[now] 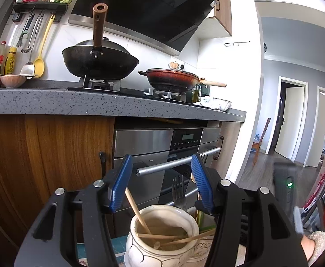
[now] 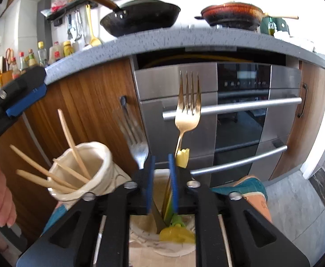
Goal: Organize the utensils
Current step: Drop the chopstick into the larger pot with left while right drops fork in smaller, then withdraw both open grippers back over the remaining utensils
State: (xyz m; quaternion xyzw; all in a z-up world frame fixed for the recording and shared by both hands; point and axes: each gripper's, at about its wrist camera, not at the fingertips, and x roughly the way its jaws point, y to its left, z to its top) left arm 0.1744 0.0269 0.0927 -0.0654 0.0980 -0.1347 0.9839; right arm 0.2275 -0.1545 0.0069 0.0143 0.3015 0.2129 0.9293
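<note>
While the left hand-held gripper (image 1: 161, 181) stands with its blue pads spread wide and touching nothing, a cream ceramic jar (image 1: 162, 240) sits just below and between them, holding several wooden chopsticks (image 1: 137, 211) that lean against its rim. Beside it on the right, the right hand-held gripper (image 2: 161, 169) has its pads only narrowly parted, with a gold fork (image 2: 188, 111) standing upright, tines up, its handle running down along the right pad; whether the pads still press on it cannot be told. A silver fork (image 2: 137, 142) rises just left of that gripper, blurred, between it and the jar. A yellow utensil (image 2: 176, 233) lies low between the gripper's arms. Beyond stand a steel oven (image 2: 229, 111) set in wooden cabinets, and farther up on the grey tabletop (image 1: 51, 104) a black wok (image 1: 100, 62) and a reddish pan (image 1: 173, 79) sit on the stove.
</note>
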